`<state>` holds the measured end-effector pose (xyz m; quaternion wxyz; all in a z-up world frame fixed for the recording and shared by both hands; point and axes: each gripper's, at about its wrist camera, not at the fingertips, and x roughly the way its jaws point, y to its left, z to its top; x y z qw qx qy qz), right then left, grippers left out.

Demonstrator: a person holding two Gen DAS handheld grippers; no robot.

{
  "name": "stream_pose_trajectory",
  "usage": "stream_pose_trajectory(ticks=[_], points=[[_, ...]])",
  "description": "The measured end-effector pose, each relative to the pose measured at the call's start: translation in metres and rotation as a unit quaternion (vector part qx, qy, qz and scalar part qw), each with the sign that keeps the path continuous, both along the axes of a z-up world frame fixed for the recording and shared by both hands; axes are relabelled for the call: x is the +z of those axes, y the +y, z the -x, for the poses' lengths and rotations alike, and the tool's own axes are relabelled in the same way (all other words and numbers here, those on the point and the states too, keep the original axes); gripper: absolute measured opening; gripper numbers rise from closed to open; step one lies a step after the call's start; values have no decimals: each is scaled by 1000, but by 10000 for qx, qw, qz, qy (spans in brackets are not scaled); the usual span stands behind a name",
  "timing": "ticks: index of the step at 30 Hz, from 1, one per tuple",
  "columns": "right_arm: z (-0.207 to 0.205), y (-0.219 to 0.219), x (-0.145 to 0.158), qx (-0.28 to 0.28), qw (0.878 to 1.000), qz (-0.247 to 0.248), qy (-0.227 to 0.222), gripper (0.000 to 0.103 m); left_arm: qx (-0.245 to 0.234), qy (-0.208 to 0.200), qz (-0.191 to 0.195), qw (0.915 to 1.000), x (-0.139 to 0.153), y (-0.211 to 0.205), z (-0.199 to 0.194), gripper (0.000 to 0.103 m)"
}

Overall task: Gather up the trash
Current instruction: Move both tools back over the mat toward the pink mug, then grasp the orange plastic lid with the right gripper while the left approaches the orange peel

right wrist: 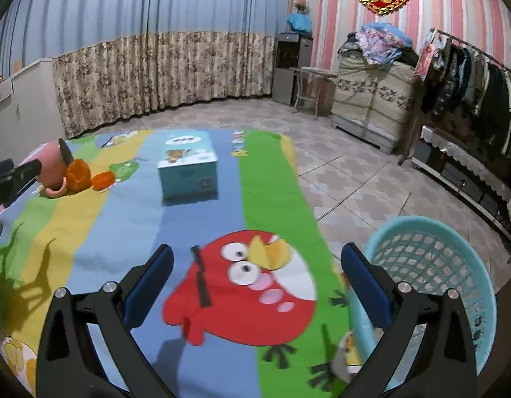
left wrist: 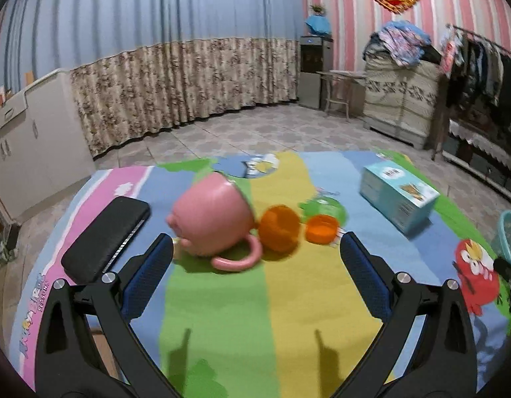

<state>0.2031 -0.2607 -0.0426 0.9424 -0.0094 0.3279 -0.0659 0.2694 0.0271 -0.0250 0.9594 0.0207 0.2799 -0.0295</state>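
At the bottom of the left wrist view, the left gripper (left wrist: 255, 248) has its blue-padded fingers (left wrist: 146, 278) spread wide over a striped cartoon play mat (left wrist: 215, 315), with nothing between them. Just beyond the fingertips, at the frame's centre, a pink mug (left wrist: 212, 215) lies on its side, handle toward the camera. Touching its right side are two pieces of orange peel (left wrist: 279, 229), blurred. A black flat case (left wrist: 106, 237) lies at the left, and a light blue carton (left wrist: 399, 195) sits farther back at the right.

Low in the right wrist view, the right gripper (right wrist: 257, 258) also stands wide apart and empty, above a red cartoon bird printed on the mat. A teal mesh basket (right wrist: 431, 265) stands on the tiled floor (right wrist: 348, 172) at lower right, just beside the right finger. Curtains (right wrist: 162, 66) and a clothes rack (right wrist: 471, 73) fill the far background.
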Motion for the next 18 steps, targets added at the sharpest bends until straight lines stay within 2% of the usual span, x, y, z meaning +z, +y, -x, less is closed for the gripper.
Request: stream_pose_trajectory(ticks=[5, 11, 14, 18], points=[[-19, 33, 10, 297, 9995, -70, -46, 99, 448, 237, 389, 9980, -12, 36, -13, 97], [-64, 80, 14, 555, 9983, -149, 97, 99, 1082, 84, 613, 9922, -7, 73, -16, 97], [-85, 102, 11, 659, 9977, -99, 91, 99, 1383, 209, 523, 9888, -11, 83, -21, 97], [-112, 117, 5, 747, 9968, -168, 225, 98, 1503, 302, 335, 9876, -16, 85, -25, 97]])
